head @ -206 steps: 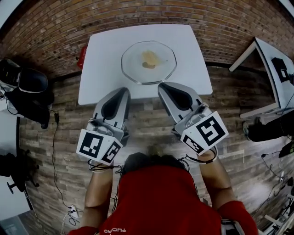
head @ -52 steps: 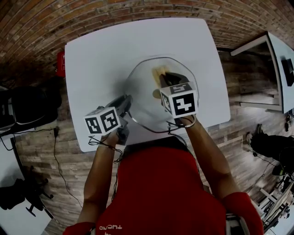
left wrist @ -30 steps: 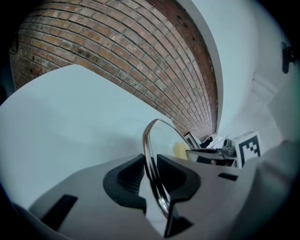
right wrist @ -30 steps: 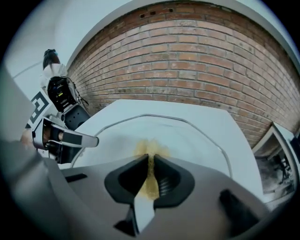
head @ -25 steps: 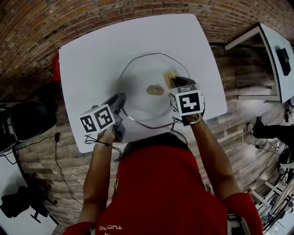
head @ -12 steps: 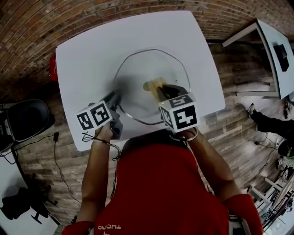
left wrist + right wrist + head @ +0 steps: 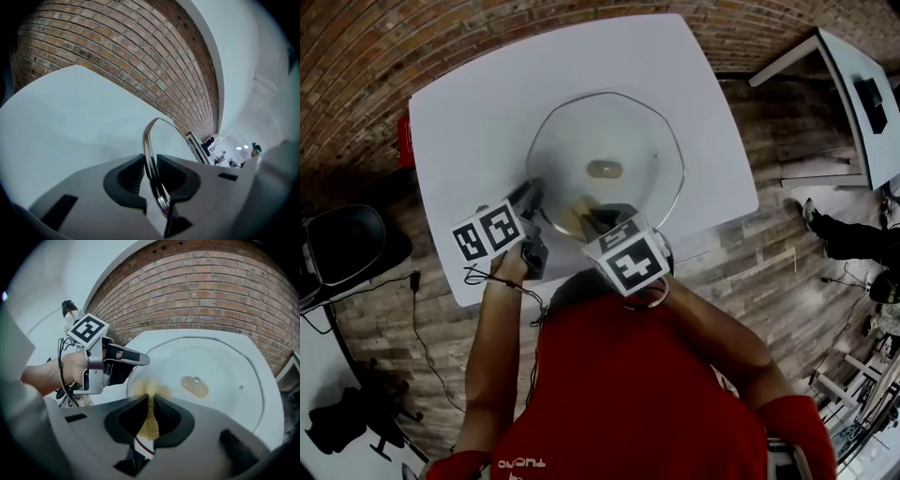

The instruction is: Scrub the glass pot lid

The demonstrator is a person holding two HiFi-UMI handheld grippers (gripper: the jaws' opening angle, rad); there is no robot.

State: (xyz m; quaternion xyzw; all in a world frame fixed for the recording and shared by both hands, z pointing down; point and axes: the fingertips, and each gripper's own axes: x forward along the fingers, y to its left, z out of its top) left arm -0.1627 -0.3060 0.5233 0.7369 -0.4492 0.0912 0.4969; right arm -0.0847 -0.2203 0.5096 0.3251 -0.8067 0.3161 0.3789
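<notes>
1. The glass pot lid (image 7: 642,131) lies in the middle of the white tabletop (image 7: 459,103), with its tan knob (image 7: 605,170) at the centre. Whether its near edge is lifted off the surface cannot be told.
2. The left tongs (image 7: 150,171) are clenched on the lid's metal rim (image 7: 149,140) at the near-left edge. The thin band runs straight between the two pads.
3. The right tongs (image 7: 150,408) are clenched on a yellowish scouring pad (image 7: 150,420). Its free end pokes out past the tips and meets the glass on the person's side of the knob, just beside the left tongs.
4. The step in hand appears to be the scrubbing itself, with one hand anchoring the lid and the other wiping.
5. The anchoring grip should be firm and level. The rim is narrow and smooth, so a sideways push from the scrubbing could spin the lid or work it out of the pads.
6. The right tongs are best angled so that the pad, not the hard tips, bears on the glass.
7. Short overlapping strokes from rim to knob, then round the knob, would likely cover the surface evenly.
8. Two risks stand out. A stroke carried further left would knock the two tongs together. Heavy pressure could also drag the pad out of its narrow pinch.
</notes>
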